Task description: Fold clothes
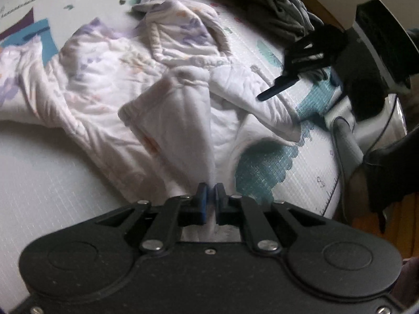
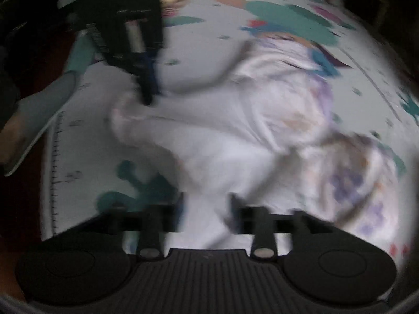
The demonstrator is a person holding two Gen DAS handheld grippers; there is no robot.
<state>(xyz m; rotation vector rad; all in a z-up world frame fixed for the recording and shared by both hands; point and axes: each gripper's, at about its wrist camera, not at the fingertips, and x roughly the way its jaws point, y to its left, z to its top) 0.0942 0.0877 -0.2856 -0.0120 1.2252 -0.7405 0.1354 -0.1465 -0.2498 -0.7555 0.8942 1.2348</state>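
A white garment with pale purple and orange print [image 1: 110, 83] lies crumpled on a patterned play mat [image 1: 39, 162]. My left gripper [image 1: 211, 196] is shut on a fold of the white garment, which rises taut from the mat to the blue pads [image 1: 201, 198]. In the left wrist view my right gripper [image 1: 277, 87] reaches in from the right over the garment's edge. In the blurred right wrist view my right gripper [image 2: 207, 209] is open, with the white garment [image 2: 235, 136] between and beyond its fingers. The left gripper [image 2: 149, 89] shows there pinching the cloth.
A pile of grey and dark clothes [image 1: 282, 10] lies at the mat's far right. The person's arm and dark sleeve [image 1: 387, 157] are at the right edge. The mat's edge with ruler marks [image 2: 55, 162] borders dark floor on the left.
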